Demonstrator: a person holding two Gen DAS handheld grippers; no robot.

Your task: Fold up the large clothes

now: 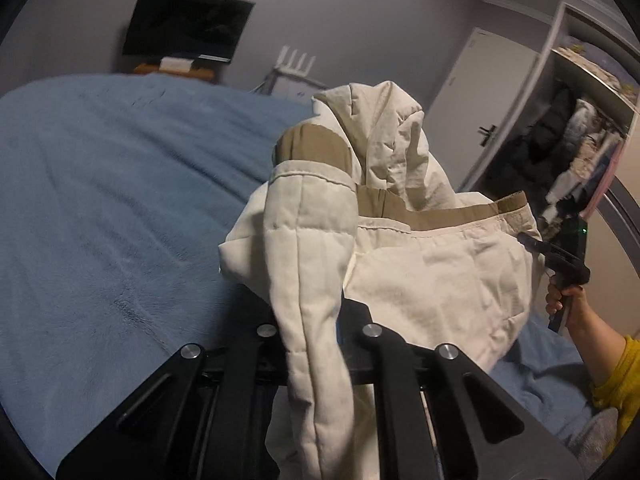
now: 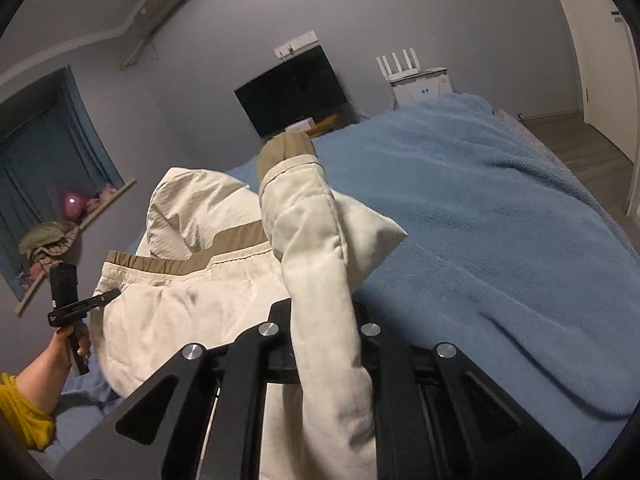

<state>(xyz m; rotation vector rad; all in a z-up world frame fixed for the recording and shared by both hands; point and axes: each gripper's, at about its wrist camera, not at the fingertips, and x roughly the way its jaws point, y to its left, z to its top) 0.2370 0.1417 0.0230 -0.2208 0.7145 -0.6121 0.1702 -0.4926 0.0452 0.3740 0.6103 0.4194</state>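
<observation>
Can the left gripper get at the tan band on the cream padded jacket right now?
Probably not: the left gripper is shut on a sleeve of the cream padded jacket, so it would have to let go before reaching the tan band.

left gripper (image 1: pixel 316 320) clamping cream jacket (image 1: pixel 420 264) by sleeve (image 1: pixel 308 248), lifting it over blue blanket (image 1: pixel 100 200). right gripper (image 1: pixel 532 242) gripping jacket's far edge, hand (image 1: pixel 564 300) holding its handle. dark tv (image 1: pixel 188 24) hanging on wall behind.
</observation>
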